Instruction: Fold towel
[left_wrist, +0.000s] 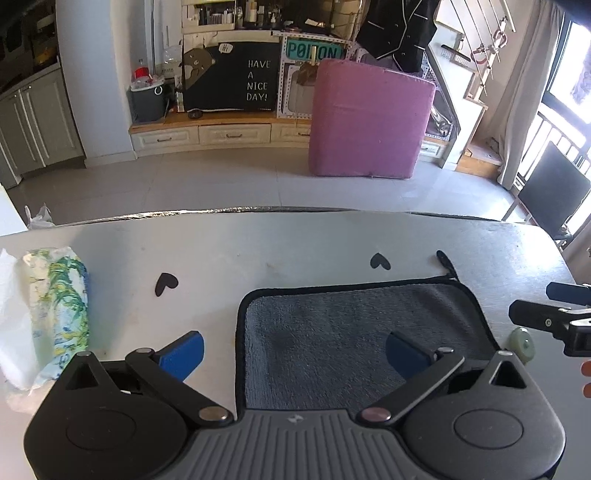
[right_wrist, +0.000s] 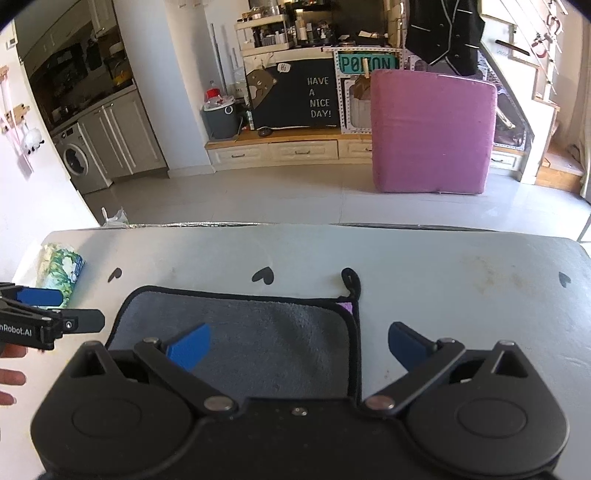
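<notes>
A grey towel (left_wrist: 354, 332) lies flat on the white tabletop (left_wrist: 258, 243). The left gripper (left_wrist: 294, 349) has its fingers (left_wrist: 184, 352) spread wide across the towel's left edge, grasping nothing. The right gripper (right_wrist: 300, 347), fingers (right_wrist: 190, 349) likewise spread, straddles its right edge.

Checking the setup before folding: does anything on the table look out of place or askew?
Nothing is spilled or damaged. The grey black-edged towel lies flat, but its far right corner is turned up, showing a purple underside.
</notes>
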